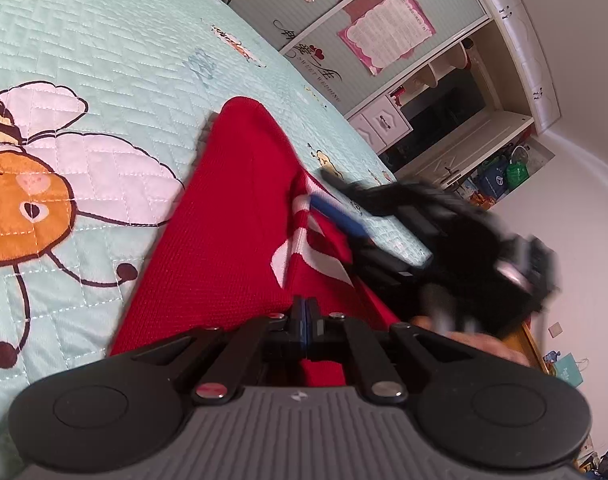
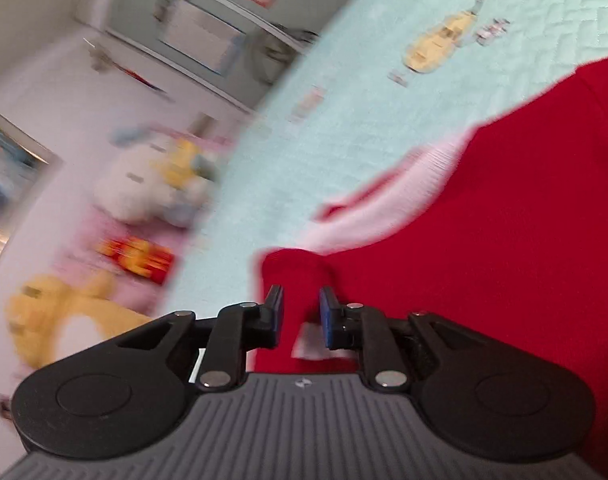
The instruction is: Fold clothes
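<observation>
A red knitted sweater (image 1: 231, 216) lies on the mint quilted bedspread (image 1: 123, 32), one point of it reaching away from me. My left gripper (image 1: 304, 312) is shut on its near edge, and red cloth hangs below the pads. A red-and-white striped part (image 1: 304, 240) lies to the right, where my blurred right gripper (image 1: 328, 192) reaches in. In the right wrist view the right gripper (image 2: 301, 304) has a fold of the sweater (image 2: 504, 260) filling the narrow gap between its blue pads. A white band (image 2: 384, 200) runs beyond them.
The bedspread (image 2: 344, 100) ends at a curved edge. Beyond it stand a wardrobe with pink posters (image 1: 384, 40) and bags on the floor (image 1: 504, 176). Plush toys (image 2: 143, 192) lie off the bed's left side. A hand (image 1: 476, 340) holds the right gripper.
</observation>
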Tool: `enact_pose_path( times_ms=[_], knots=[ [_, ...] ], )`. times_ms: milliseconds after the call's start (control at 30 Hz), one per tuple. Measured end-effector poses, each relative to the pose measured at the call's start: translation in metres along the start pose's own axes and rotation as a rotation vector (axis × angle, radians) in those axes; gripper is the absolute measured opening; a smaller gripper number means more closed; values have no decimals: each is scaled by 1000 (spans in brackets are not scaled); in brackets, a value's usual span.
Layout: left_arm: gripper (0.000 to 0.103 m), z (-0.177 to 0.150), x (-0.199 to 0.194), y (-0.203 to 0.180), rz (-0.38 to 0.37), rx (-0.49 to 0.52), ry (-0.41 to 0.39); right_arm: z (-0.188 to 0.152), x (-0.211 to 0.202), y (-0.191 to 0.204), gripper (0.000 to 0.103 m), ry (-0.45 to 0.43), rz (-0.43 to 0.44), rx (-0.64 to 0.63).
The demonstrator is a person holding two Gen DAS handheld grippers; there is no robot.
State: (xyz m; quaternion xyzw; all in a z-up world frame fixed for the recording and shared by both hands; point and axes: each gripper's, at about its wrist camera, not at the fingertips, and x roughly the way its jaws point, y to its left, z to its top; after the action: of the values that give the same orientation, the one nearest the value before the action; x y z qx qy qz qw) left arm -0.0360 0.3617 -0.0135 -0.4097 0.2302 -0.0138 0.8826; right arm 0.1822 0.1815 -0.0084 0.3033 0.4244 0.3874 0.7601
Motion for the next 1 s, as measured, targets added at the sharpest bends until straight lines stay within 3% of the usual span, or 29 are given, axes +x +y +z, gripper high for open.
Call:
enact_pose_path(
  times_ms=[67,133,167,300,367,433,500,633,800,900,1000],
  knots=[
    [4,0,0,0,-2,-2,1,4,7,-5,0,-4,-20,7],
    [4,0,0,1,-4,-5,1,6,1,0,6,-40,-33,3],
    [4,1,0,1,-4,-6,1,5,-7,3,13,-60,-20,-4],
    [4,1,0,1,-2,-4,1,-7,-36,9,18,-85,98,16],
    [4,1,0,0,0,-2,0,-12,-28,8,21,-32,94,11],
    [4,1,0,0,2,-1,0,-9,-16,6,17,-19,56,10],
    [5,1,0,0,1,-3,0,-4,-3,3,0,-7,15,9],
    [4,1,0,0,2,-2,0,7,13,0,0,-12,-49,-6],
    [5,1,-1,1,-2,-8,1,10,13,0,1,-56,-66,-22],
    [5,1,-1,2,-6,-14,2,8,-5,-2,20,-127,-69,11],
    [5,2,0,3,-8,-20,4,-3,-40,2,22,-135,25,35]
  ],
)
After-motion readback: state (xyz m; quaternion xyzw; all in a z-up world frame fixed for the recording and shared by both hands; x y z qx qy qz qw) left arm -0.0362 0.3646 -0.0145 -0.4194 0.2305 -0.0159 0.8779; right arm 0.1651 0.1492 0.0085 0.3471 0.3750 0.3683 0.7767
